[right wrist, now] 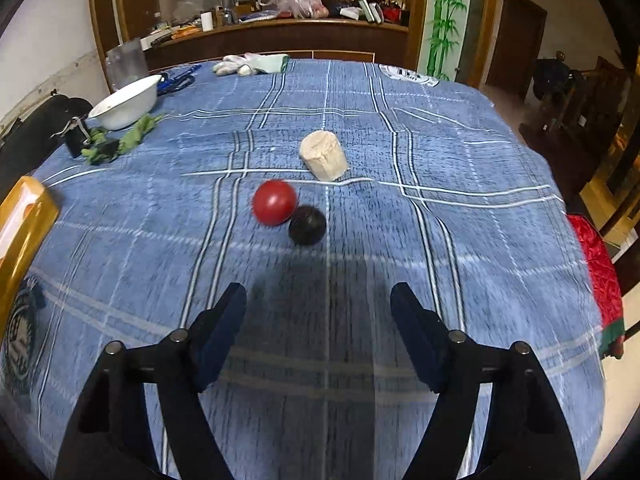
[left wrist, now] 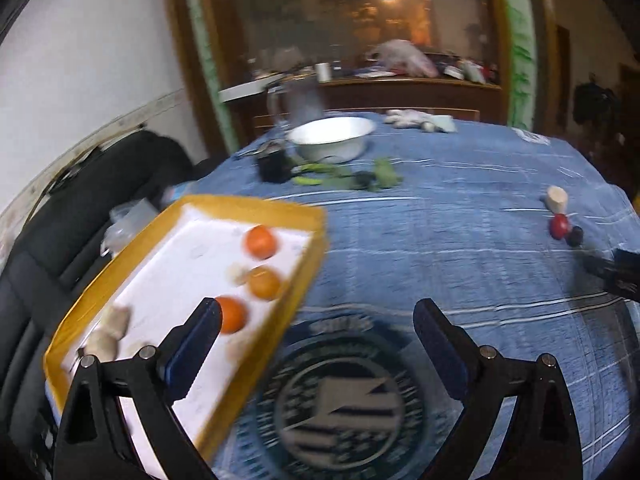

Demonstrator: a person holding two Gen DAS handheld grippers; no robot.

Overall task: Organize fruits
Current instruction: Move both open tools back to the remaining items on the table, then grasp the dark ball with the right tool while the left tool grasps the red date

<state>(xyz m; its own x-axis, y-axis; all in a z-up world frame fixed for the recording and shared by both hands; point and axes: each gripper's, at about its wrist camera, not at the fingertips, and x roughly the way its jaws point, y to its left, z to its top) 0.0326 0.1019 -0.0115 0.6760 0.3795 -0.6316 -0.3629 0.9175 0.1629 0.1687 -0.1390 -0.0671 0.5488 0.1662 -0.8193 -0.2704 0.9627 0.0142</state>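
Inside the yellow-rimmed tray (left wrist: 120, 264) lie three orange fruits (left wrist: 260, 242), in a row along its right wall, plus about three pale beige lumps (left wrist: 114, 320), though blur makes that count uncertain. Right of the tray, on the blue-clothed counter (right wrist: 440, 240), sit one red ball-shaped fruit (right wrist: 274, 202), one dark round fruit (right wrist: 307, 225) and one beige cylinder-shaped piece (right wrist: 323, 155). Beyond the tray stands one white bowl (right wrist: 125, 101).

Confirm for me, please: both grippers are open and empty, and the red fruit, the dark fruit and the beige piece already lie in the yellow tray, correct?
Not quite. The red fruit, dark fruit and beige piece lie on the blue tablecloth, outside the yellow tray, as the right wrist view shows. Both the left gripper and right gripper are open and empty.
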